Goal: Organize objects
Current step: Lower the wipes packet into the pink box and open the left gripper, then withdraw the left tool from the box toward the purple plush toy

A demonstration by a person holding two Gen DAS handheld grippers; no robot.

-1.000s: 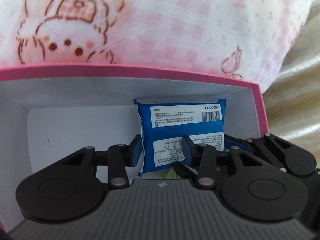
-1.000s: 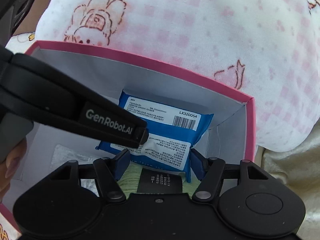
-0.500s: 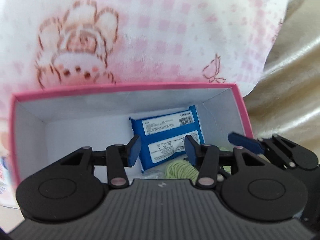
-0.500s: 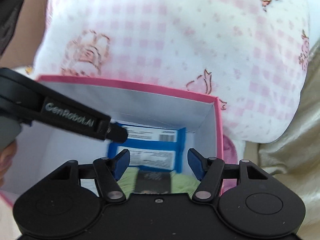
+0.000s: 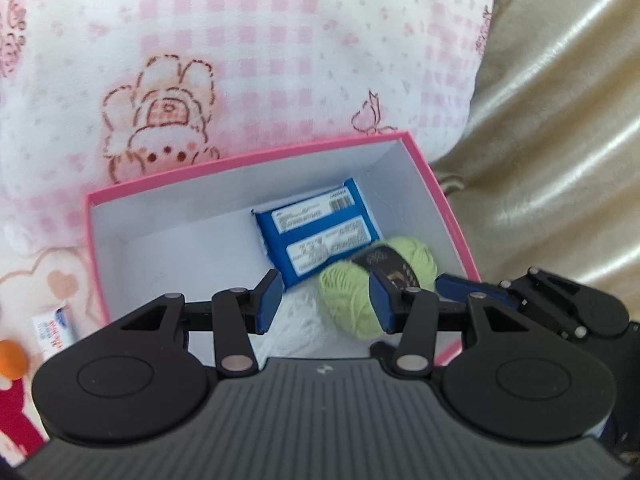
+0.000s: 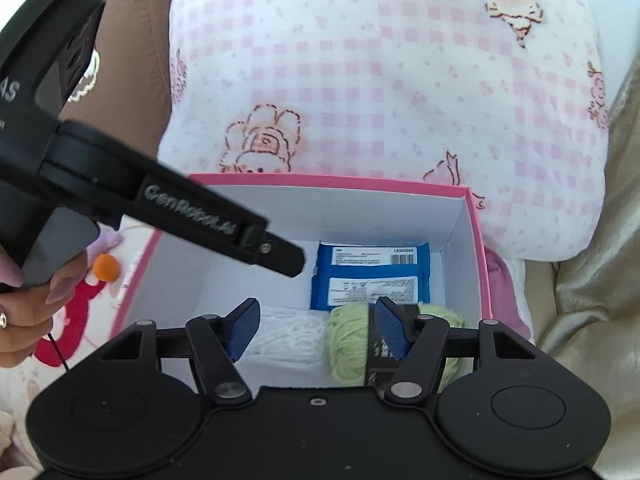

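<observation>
Left wrist view, far left edge: small orange ball (image 5: 12, 358) and a white printed packet (image 5: 54, 326) on the patterned bedding, outside the box. Mid-frame: pink box (image 5: 248, 156) with white interior, propped against the pink checked pillow (image 5: 280, 40). Inside, left to right: white yarn-like bundle (image 5: 296, 320) at the near wall, blue wipes packet (image 5: 316, 232) lying flat, long axis slanting toward upper right, then green yarn ball (image 5: 360, 296) with its dark band, touching the packet's lower right corner.

Left gripper (image 5: 324, 300): fingers released, nothing between the pads, hanging above the box's near half. Jaws opened a bit further within the past second, empty. Right gripper (image 6: 316, 326): fingers spread too, holding nothing, green yarn ball (image 6: 352, 340) directly below its right finger. Left gripper's body crossing upper left of the right view, hand (image 6: 28, 300) at the left edge.

Judgement: all three items look stowed. Loose ball and packet lie left of the box, so left hand nearer for the next pick.
</observation>
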